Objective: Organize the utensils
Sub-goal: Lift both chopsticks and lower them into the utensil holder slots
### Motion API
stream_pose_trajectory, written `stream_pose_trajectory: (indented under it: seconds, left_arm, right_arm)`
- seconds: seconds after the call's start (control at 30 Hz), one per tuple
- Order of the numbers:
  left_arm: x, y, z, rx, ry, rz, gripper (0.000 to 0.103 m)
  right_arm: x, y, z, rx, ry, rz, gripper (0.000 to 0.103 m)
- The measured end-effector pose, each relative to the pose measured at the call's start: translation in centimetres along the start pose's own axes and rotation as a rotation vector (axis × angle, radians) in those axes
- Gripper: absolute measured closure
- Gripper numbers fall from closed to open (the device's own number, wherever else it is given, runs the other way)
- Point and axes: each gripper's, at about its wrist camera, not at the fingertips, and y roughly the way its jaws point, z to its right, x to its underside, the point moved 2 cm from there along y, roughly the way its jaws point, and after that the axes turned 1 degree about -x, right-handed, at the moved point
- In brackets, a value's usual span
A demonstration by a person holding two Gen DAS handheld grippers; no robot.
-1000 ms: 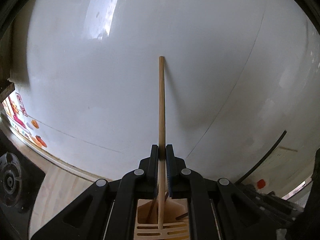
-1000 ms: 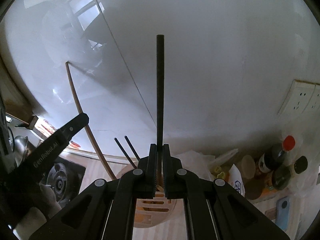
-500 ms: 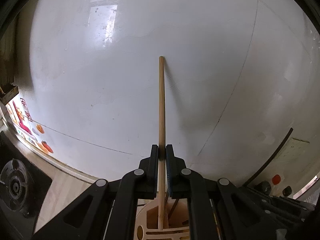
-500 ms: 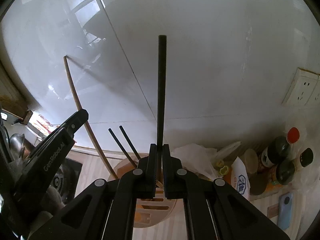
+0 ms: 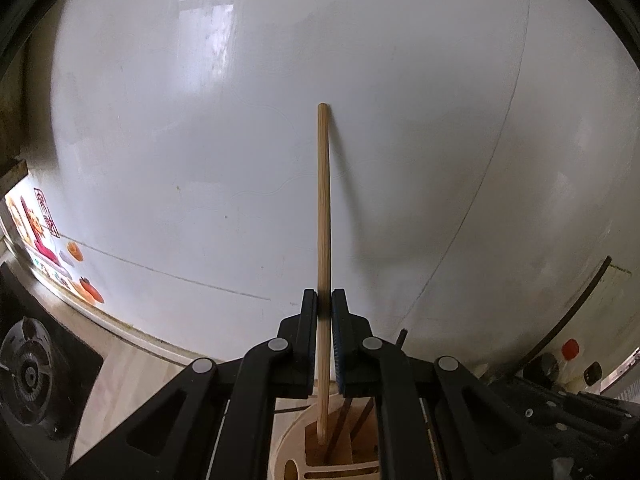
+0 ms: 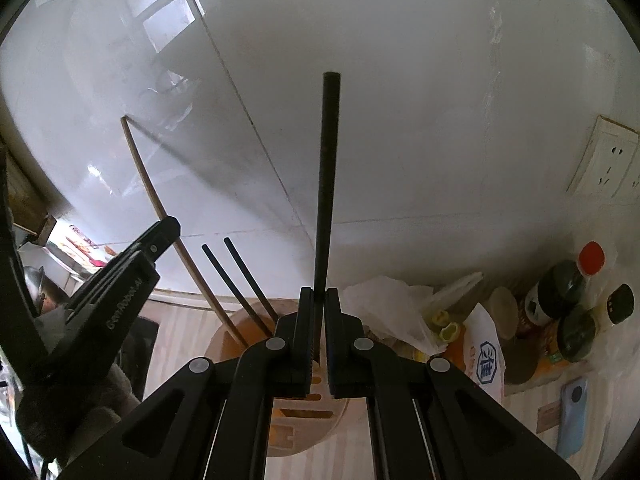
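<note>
My left gripper (image 5: 323,300) is shut on a light wooden chopstick (image 5: 323,208) held upright; its lower end sits inside a compartment of the round wooden utensil holder (image 5: 294,452). My right gripper (image 6: 319,300) is shut on a black chopstick (image 6: 327,184), also upright, its lower end over the same holder (image 6: 224,340). In the right wrist view the left gripper (image 6: 160,236) and its wooden chopstick (image 6: 140,168) show at the left. Two black chopsticks (image 6: 236,276) stand tilted in the holder.
A white tiled wall fills the background. A gas stove burner (image 5: 24,376) lies at the left. At the right are plastic bags (image 6: 392,312), dark sauce bottles (image 6: 564,284), a blue phone (image 6: 574,416) and a wall socket (image 6: 608,160).
Both grippers have lowered their chopsticks toward the holder. The wooden chopstick's tip now sits in a compartment, and the holder shows larger under the right gripper.
</note>
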Motion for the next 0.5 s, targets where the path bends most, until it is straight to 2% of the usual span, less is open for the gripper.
stream_pose_trajectory:
  seconds: [0.5]
  left_arm:
    - [2.8, -0.3, 0.8, 0.023, 0.026, -0.089, 0.099]
  right_arm:
    - [0.8, 0.8, -0.1, -0.005, -0.003, -0.034, 0.098]
